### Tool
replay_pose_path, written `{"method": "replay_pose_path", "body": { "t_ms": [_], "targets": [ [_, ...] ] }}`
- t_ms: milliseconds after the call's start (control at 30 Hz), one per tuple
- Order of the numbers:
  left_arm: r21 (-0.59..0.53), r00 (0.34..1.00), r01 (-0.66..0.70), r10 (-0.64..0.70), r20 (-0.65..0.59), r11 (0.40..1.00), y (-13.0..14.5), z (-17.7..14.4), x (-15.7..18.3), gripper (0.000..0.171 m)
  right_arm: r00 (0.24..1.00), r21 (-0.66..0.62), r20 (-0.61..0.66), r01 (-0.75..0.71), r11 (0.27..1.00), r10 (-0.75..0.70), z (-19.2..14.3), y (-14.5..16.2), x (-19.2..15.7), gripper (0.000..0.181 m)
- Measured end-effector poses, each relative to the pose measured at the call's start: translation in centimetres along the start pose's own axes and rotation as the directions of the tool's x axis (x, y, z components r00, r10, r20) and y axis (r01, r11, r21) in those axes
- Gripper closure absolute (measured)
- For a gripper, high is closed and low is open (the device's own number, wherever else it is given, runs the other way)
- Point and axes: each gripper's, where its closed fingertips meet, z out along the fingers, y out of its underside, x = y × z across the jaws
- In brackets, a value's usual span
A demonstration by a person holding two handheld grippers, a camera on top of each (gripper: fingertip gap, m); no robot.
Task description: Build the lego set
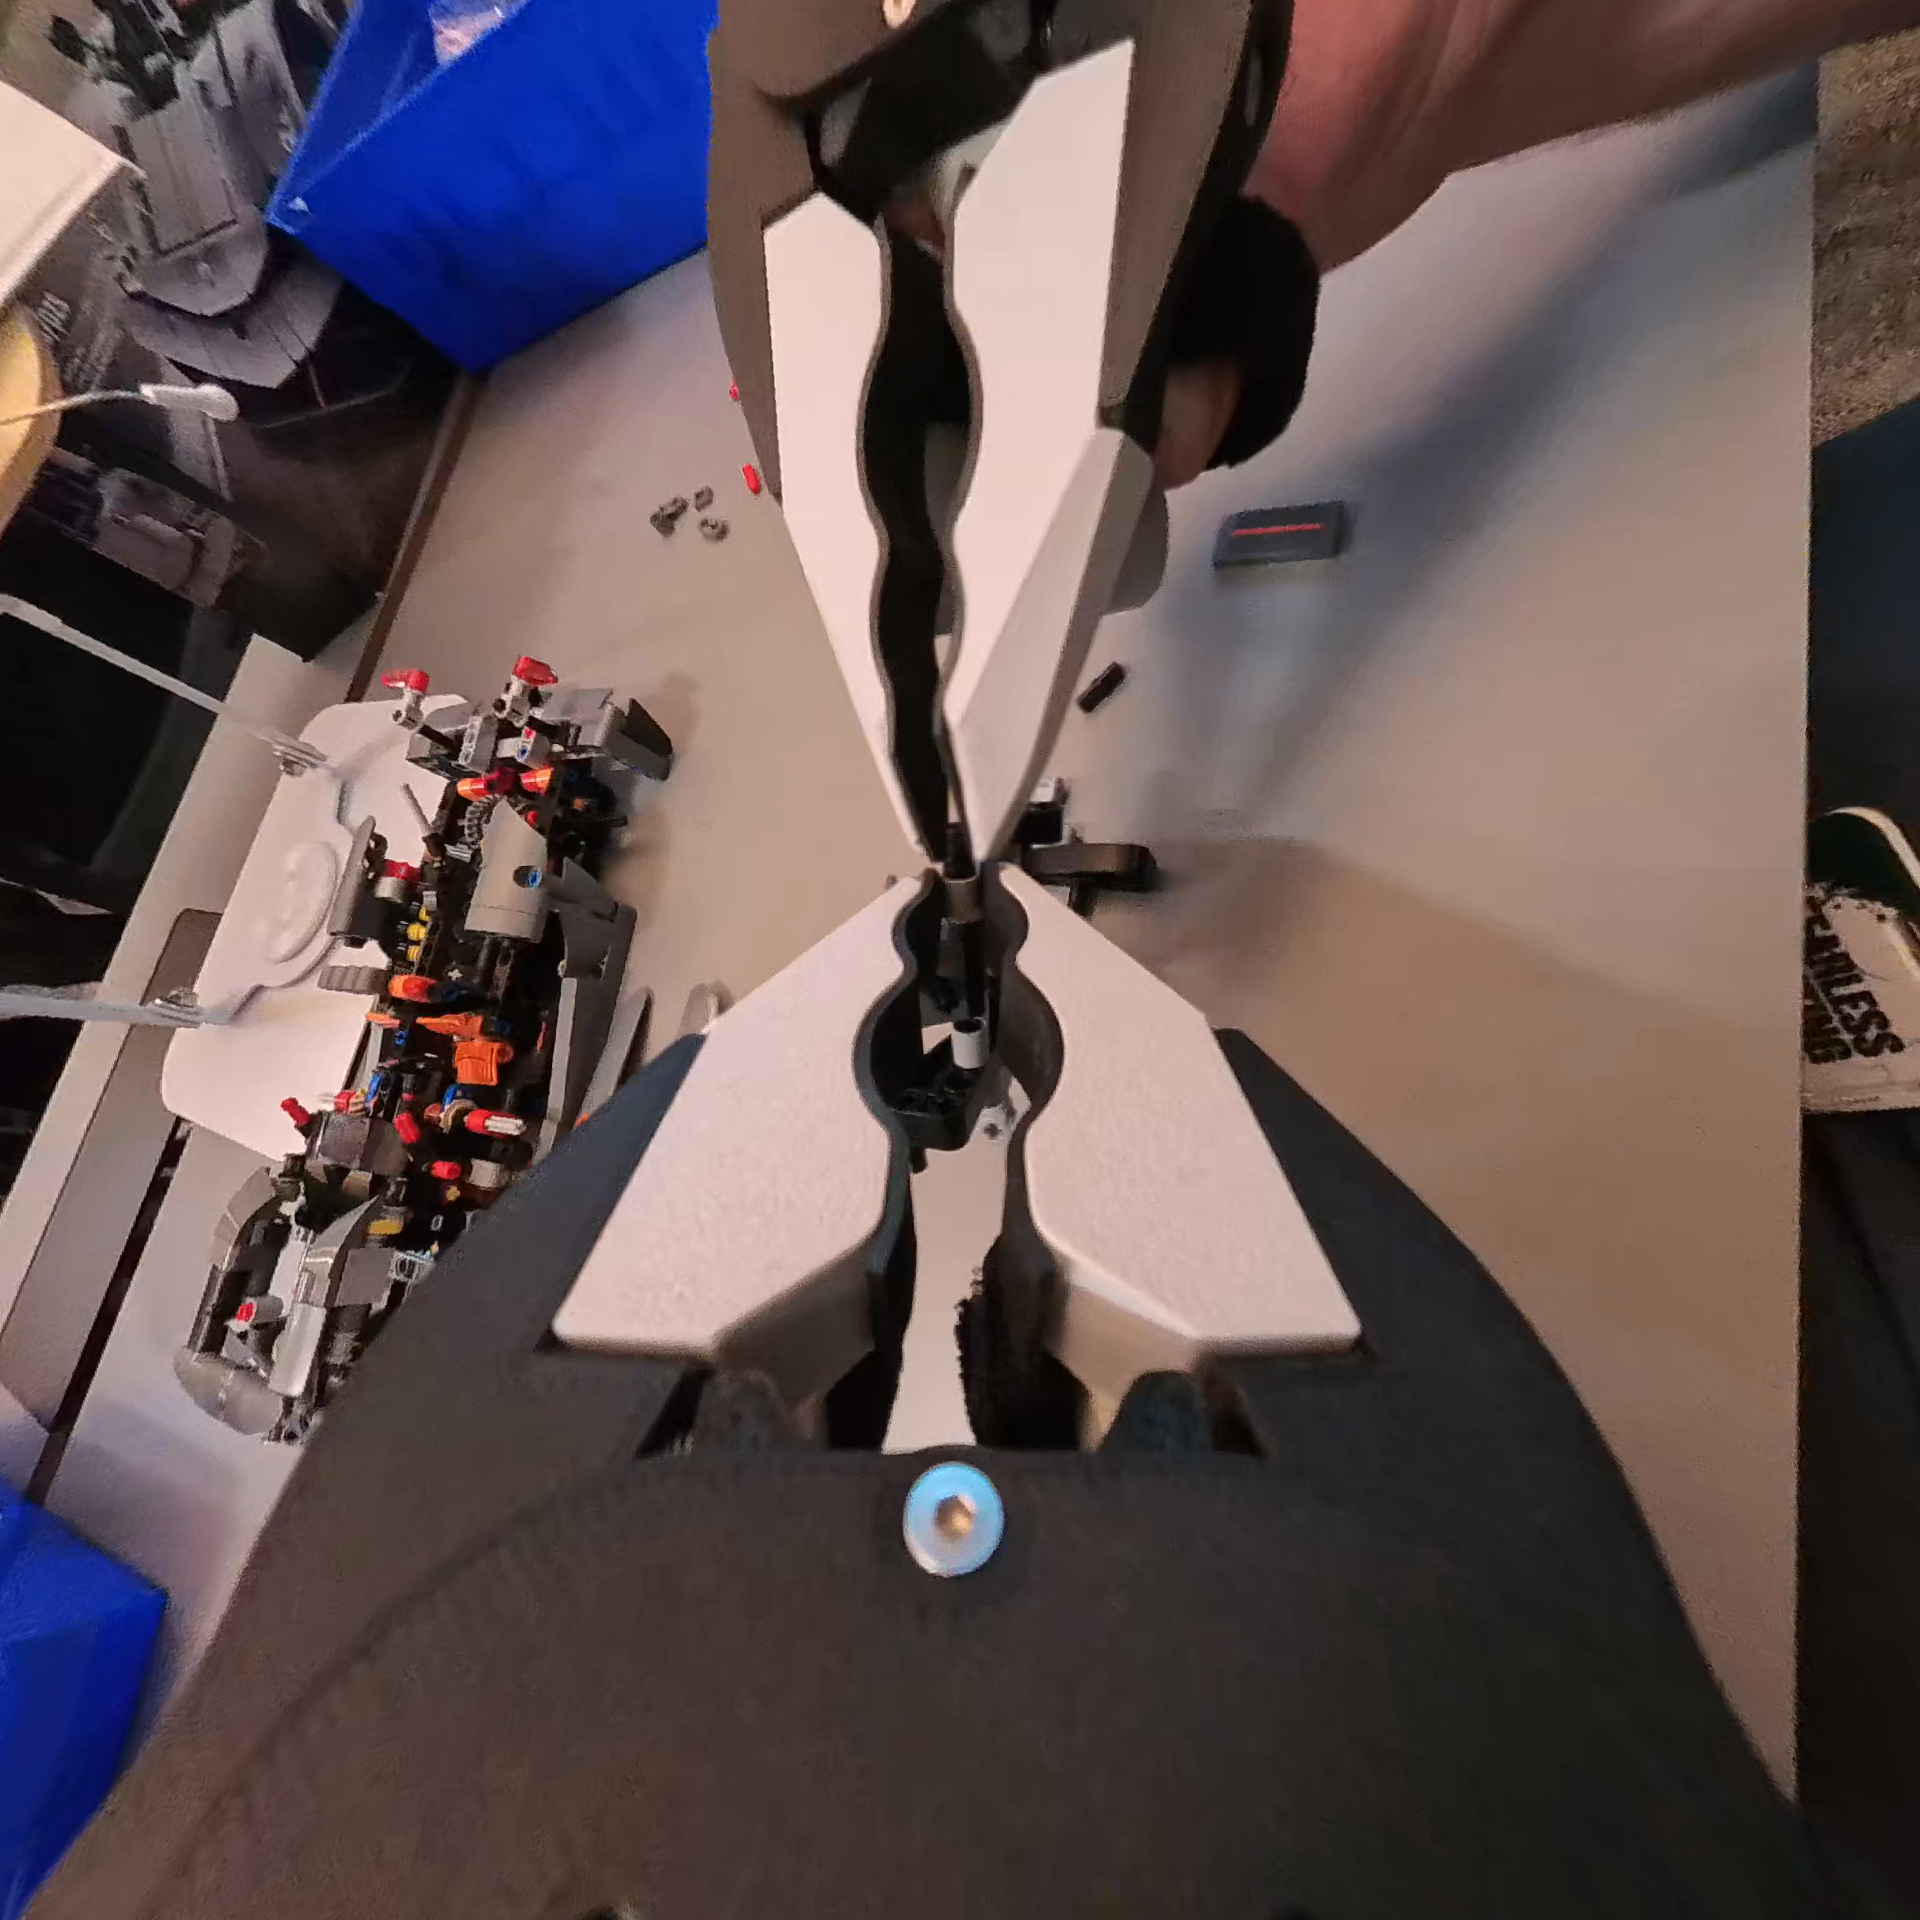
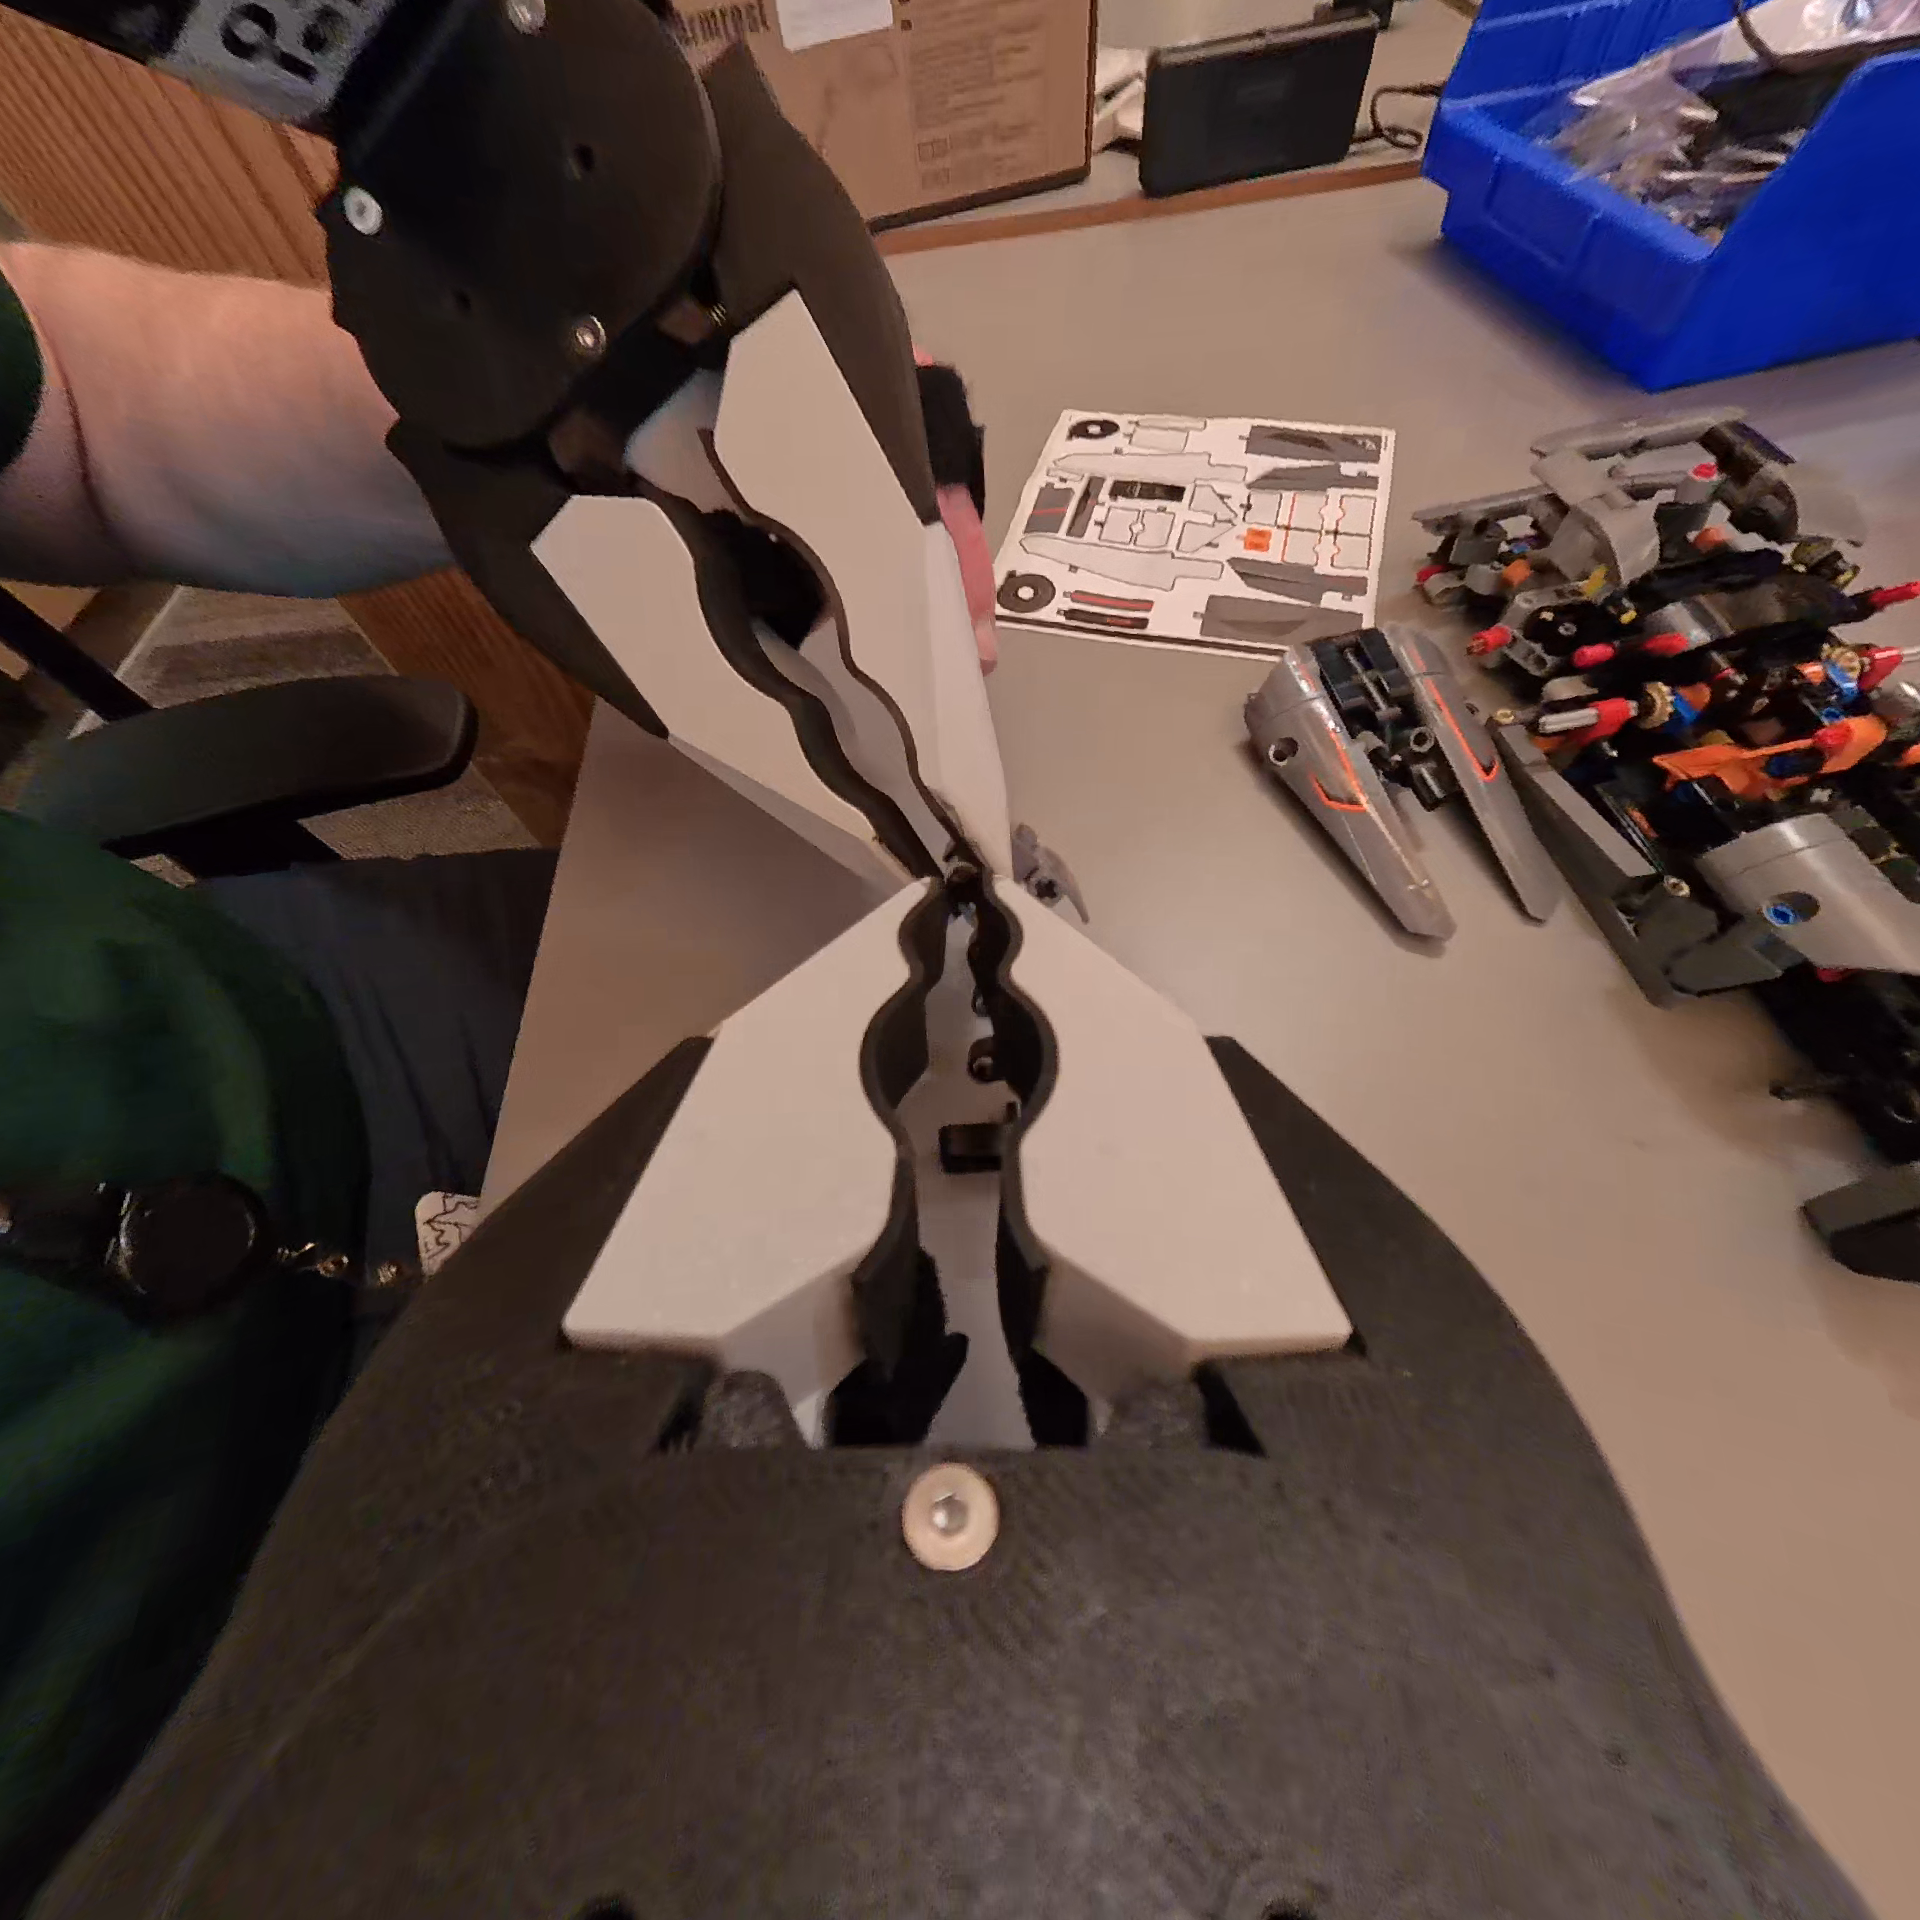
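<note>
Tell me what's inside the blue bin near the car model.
The blue bin holds a heap of clear plastic bags, seemingly with dark parts. Its walls hide whatever lies deeper, and the bags' contents are too blurred to identify.

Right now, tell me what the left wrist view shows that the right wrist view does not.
Only the left wrist view shows the dark tile with a red stripe, some loose small grey parts and a shoe beside the table.

Only the right wrist view shows the sticker sheet, the grey wedge-shaped subassembly, a cardboard box and a chair armrest.

Both show the two tools meeting tip to tip, the partly built car and a blue bin.
</note>
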Motion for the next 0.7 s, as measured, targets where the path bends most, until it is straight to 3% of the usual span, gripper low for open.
{"method": "replay_pose_path", "body": {
  "t_ms": [167,333,700],
  "targets": [
    [-0.019,1.000,-0.026,0.026,-0.005,0.999,0.1,0.0,0.1,0.166,0.997,-0.018,-0.046,0.060,0.998,-0.061,0.1,0.1,-0.2,0.180],
    [-0.062,0.995,-0.094,0.095,0.010,0.994,-0.1,-0.3,-0.1,0.166,0.999,0.024,-0.012,-0.032,0.999,0.032,-0.1,-0.4,0.0,0.175],
    [-0.134,0.976,-0.205,0.213,0.053,0.970,-0.1,-0.4,-0.4,0.166,0.998,0.004,-0.059,0.004,1.000,-0.003,-0.2,-0.5,-0.1,0.180]
  ]
}}
